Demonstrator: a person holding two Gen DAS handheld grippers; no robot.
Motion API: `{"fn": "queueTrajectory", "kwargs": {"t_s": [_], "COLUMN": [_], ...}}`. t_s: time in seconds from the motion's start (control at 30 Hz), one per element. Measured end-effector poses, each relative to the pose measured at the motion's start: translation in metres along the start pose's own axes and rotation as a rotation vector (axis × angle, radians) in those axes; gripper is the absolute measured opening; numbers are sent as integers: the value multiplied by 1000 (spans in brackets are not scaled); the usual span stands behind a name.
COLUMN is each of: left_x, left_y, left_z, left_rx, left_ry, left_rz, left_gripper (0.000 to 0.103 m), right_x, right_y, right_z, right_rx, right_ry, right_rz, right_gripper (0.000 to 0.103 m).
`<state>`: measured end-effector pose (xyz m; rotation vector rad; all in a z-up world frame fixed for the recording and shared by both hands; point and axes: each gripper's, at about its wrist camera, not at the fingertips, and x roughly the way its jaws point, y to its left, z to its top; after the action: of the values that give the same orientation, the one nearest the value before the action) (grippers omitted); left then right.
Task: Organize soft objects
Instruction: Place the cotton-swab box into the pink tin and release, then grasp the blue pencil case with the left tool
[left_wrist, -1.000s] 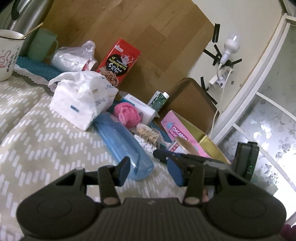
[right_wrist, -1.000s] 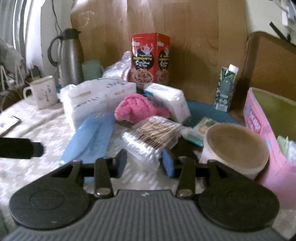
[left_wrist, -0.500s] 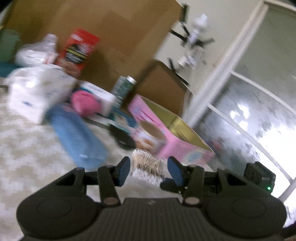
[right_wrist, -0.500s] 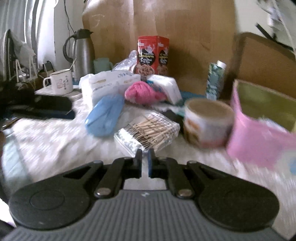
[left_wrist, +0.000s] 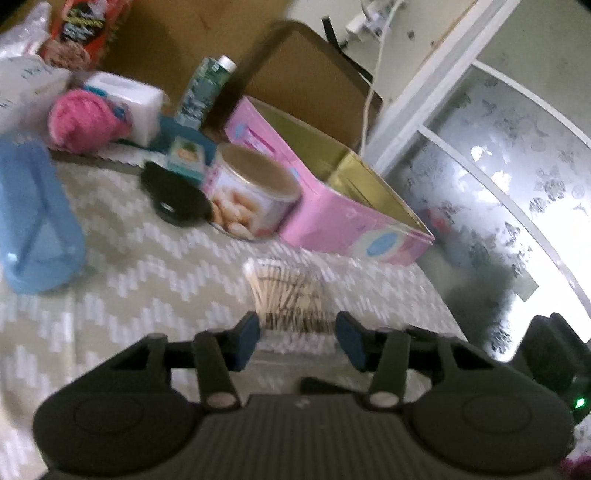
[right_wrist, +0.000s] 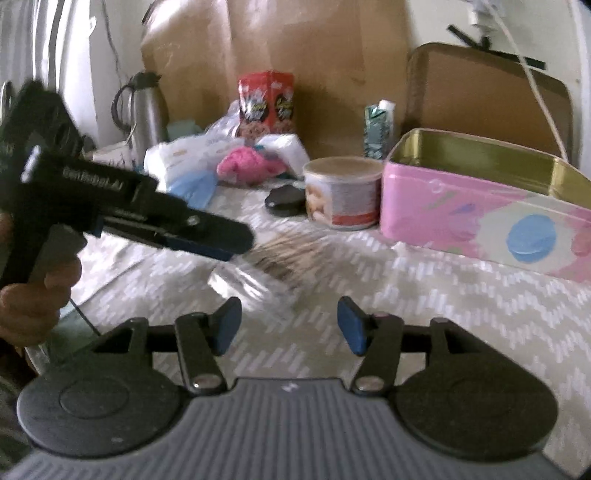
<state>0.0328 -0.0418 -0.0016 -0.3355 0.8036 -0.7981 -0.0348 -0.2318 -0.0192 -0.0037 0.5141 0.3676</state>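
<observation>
Left gripper: lower centre of left wrist view, jaws narrow, easing closed; clear pack of cotton swabs sits between the blue pads, contact too blurred to call
Right gripper: lower centre of right wrist view, jaws just sprang apart from fully closed, nothing between the pads
Swab pack, right view: lies on the zigzag tablecloth at frame centre, just ahead of the right jaws, left tool's tip over its far end
Pink tin: right of frame, lid off, gold inside; contents not visible from either angle
Round tub: touching or just beside the tin's left end, tan lid on
Black disc: flat on the cloth, left of the tub
Pink knit item: upper centre, in the clutter behind, beside white tissue packs
Blue pouch: left edge of left view, flat on the cloth
Hand: left edge, on the left tool's handle
</observation>
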Motion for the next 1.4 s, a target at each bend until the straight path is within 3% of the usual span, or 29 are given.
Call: {"fn": "queueTrajectory", "kwargs": {"t_s": [0.07, 0.13, 0.3, 0.47, 0.6, 0.77, 0.83, 0.87, 0.97, 1.07, 1.13, 1.27, 1.4], "left_x": [2, 2, 5, 31, 65, 106, 107, 102, 73, 35, 8, -44, -91], "left_y": [-10, -22, -53, -100, -127, -137, -132, -130, -114, -88, -67, -25, 27], "left_z": [1, 5, 28, 59, 84, 103, 100, 96, 76, 51, 31, 3, -10], "left_rx": [40, 83, 159, 280, 316, 295, 265, 267, 291, 262, 242, 180, 20], "left_ry": [-11, -25, -81, -151, -183, -183, -166, -168, -191, -188, -185, -205, -265], "left_rz": [44, 63, 17, -10, -34, 6, -5, -16, -29, -60, -43, 74, 213], "left_gripper": [42, 42, 42, 42, 42, 47, 47, 47, 47, 47, 47, 47, 47], "right_x": [5, 7, -15, -38, -46, -23, -9, -10, -30, -39, -42, -29, 3], "right_y": [1, 4, -17, -35, -72, -117, -134, -141, -143, -123, -109, -75, -20], "right_z": [-1, 0, 5, 21, 37, 49, 50, 48, 36, 27, 23, 30, 46], "right_rx": [-33, -55, 6, -25, 1, 42, 91, 132, 224, 217, 234, 223, 123], "right_ry": [-10, -26, -138, -259, -312, -287, -218, -214, -286, -325, -327, -264, -170], "right_rz": [2, -45, -76, -217, -303, -430, -525, -540, -479, -456, -379, -173, 17], "right_gripper": [57, 39, 33, 33, 33, 34, 49, 50, 50, 50, 50, 50, 51]}}
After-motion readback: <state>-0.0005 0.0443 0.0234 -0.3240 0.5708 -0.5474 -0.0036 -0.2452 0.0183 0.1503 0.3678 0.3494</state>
